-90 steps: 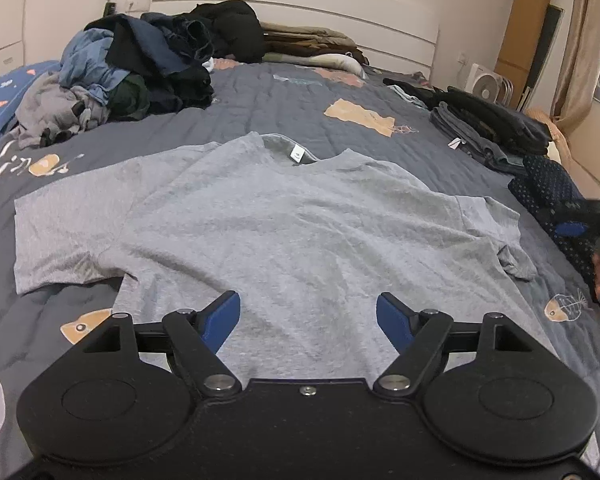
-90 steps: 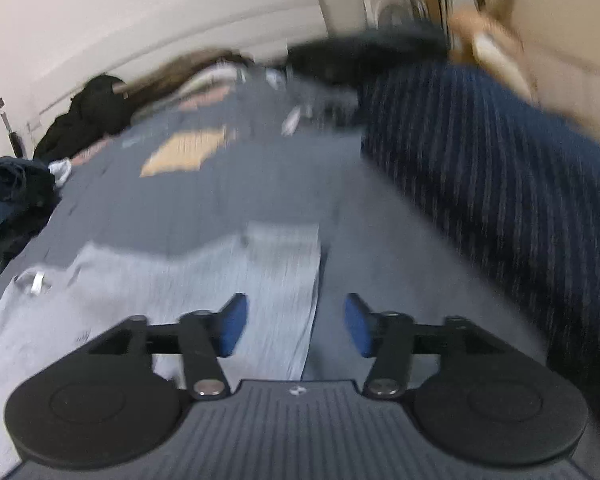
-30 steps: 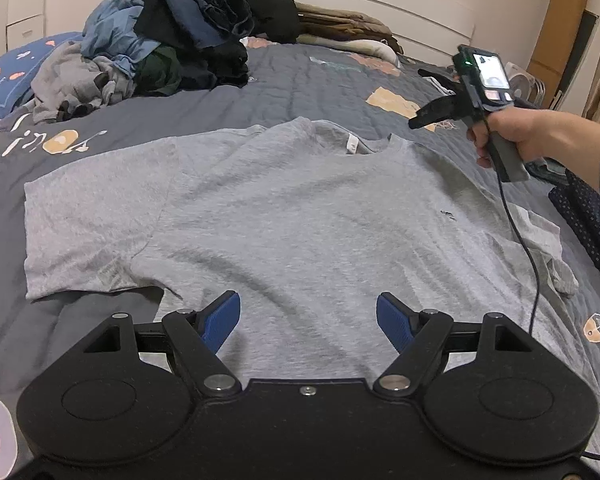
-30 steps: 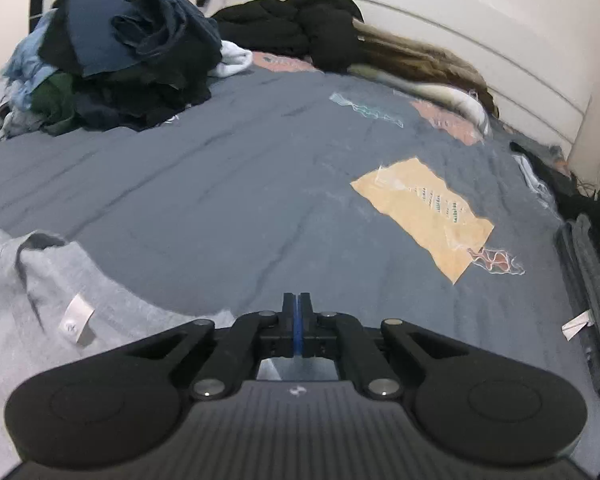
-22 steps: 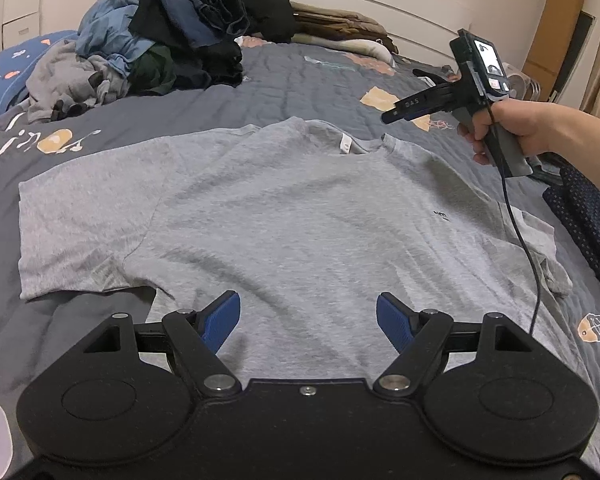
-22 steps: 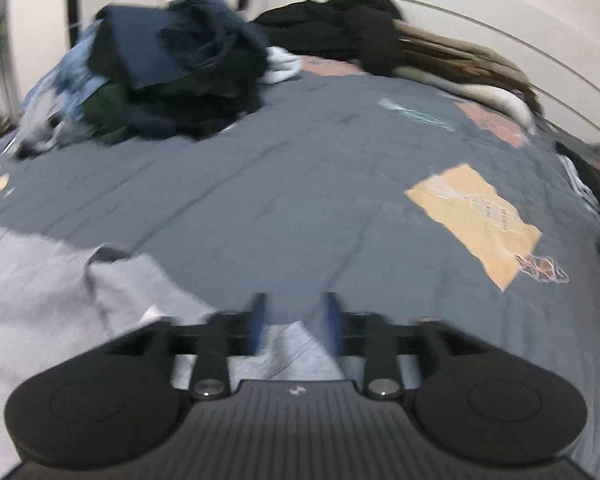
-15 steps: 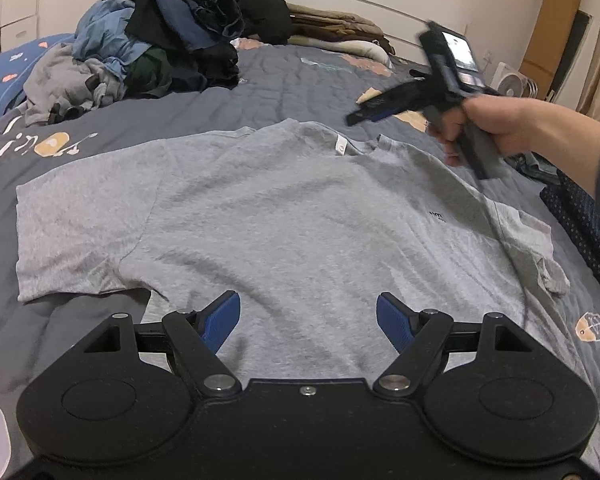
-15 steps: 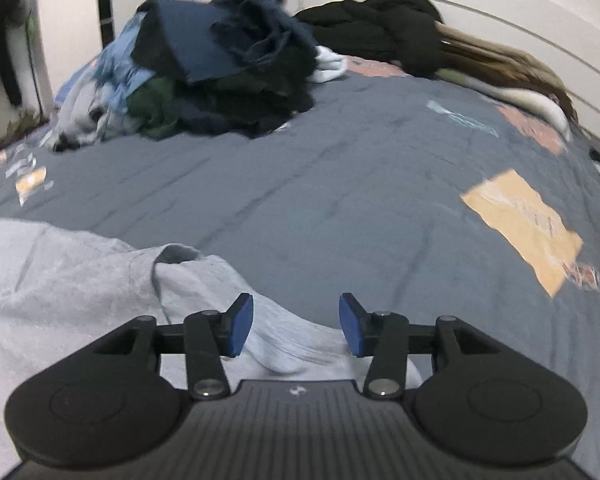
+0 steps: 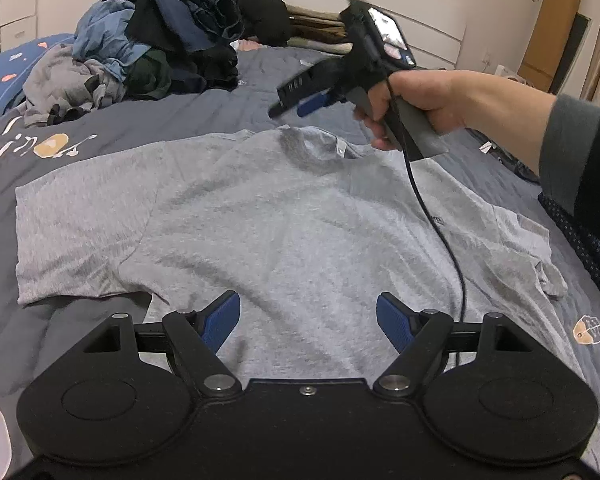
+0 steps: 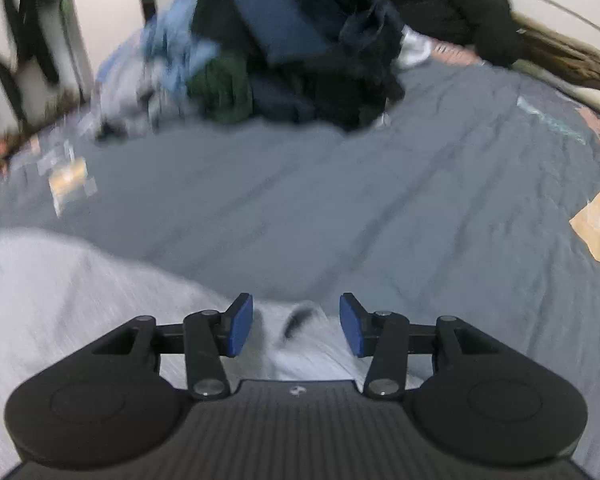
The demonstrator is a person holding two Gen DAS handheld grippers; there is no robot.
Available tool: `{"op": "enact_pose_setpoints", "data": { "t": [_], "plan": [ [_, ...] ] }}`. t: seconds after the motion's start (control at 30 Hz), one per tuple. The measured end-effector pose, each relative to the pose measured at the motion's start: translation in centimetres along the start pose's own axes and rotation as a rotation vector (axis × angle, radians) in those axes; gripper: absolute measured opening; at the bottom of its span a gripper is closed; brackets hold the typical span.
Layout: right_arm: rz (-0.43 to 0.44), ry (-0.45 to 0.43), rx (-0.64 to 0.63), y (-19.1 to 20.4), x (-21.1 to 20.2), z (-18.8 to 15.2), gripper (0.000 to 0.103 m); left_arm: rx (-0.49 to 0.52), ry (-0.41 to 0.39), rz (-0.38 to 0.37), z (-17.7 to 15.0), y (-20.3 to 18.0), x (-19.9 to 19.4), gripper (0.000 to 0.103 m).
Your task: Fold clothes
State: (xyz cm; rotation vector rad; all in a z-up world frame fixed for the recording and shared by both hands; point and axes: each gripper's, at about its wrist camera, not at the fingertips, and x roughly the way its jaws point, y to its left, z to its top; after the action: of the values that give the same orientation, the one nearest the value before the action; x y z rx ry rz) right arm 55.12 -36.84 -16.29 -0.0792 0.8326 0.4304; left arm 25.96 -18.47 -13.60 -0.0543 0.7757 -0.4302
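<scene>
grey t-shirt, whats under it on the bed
The grey t-shirt lies spread flat on the dark grey quilt, which shows all around it. Whatever part of the quilt's print sits beneath the shirt is covered.

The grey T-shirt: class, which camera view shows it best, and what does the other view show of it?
The left wrist view. There the grey T-shirt lies spread flat on the bed, with both sleeves, collar and label sharp. The right wrist view shows only a blurred patch of it near the collar, under the open right tongs.
</scene>
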Motion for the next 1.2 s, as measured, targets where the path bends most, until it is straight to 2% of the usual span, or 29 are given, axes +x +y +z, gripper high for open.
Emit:
{"op": "enact_pose_setpoints", "data": {
  "t": [0.1,0.23,0.3,0.37,0.4,0.53,0.63,0.8,0.9,0.93,0.97,1.03,1.1,1.2],
  "plan": [
    [0.079,0.042,0.078,0.3,-0.1,0.4,0.047,-0.001,-0.003,-0.002,0.0,0.0,-0.1,0.074],
    [-0.002,0.177,0.11,0.6,2.8,0.2,0.046,-0.006,-0.007,-0.001,0.1,-0.1,-0.2,0.074],
    [-0.037,0.189,0.16,0.1,3.9,-0.1,0.04,-0.007,-0.012,0.001,0.2,-0.2,-0.3,0.074],
    [-0.032,0.162,0.233,-0.5,4.2,-0.2,0.016,-0.011,-0.016,0.0,0.2,-0.2,-0.4,0.074],
    [-0.027,0.139,0.256,-0.6,4.2,-0.2,0.012,-0.015,-0.016,0.0,0.2,-0.1,-0.4,0.074],
    [-0.002,0.002,0.269,-0.2,3.1,0.6,0.005,-0.024,-0.014,0.006,0.3,0.2,-0.4,0.074],
    [-0.015,-0.023,0.256,-0.4,3.6,0.9,0.004,-0.027,-0.015,0.008,0.3,0.3,-0.5,0.074],
    [-0.046,-0.037,0.229,-0.9,4.9,1.3,0.009,-0.019,-0.012,0.008,0.3,0.1,-0.5,0.074],
    [-0.038,-0.059,0.227,-1.0,3.4,1.3,0.012,-0.021,-0.014,0.008,0.4,0.3,-0.6,0.074],
    [-0.029,-0.081,0.226,-1.1,2.1,1.4,0.018,-0.022,-0.018,0.007,0.5,0.4,-0.7,0.074],
    [-0.023,-0.103,0.227,-1.2,0.5,1.5,0.03,-0.022,-0.026,0.009,0.6,0.6,-0.9,0.074],
    [-0.023,-0.157,0.245,-1.5,-3.2,1.4,0.039,-0.022,-0.048,0.023,1.1,1.2,-1.3,0.074],
    [-0.018,-0.224,0.27,-1.5,-7.1,0.4,0.042,-0.044,-0.07,0.043,1.6,2.4,-1.6,0.074],
    [-0.015,-0.314,0.323,-1.0,-13.0,-2.8,0.046,-0.104,-0.105,0.091,2.5,5.2,-2.3,0.074]
  ]
}}
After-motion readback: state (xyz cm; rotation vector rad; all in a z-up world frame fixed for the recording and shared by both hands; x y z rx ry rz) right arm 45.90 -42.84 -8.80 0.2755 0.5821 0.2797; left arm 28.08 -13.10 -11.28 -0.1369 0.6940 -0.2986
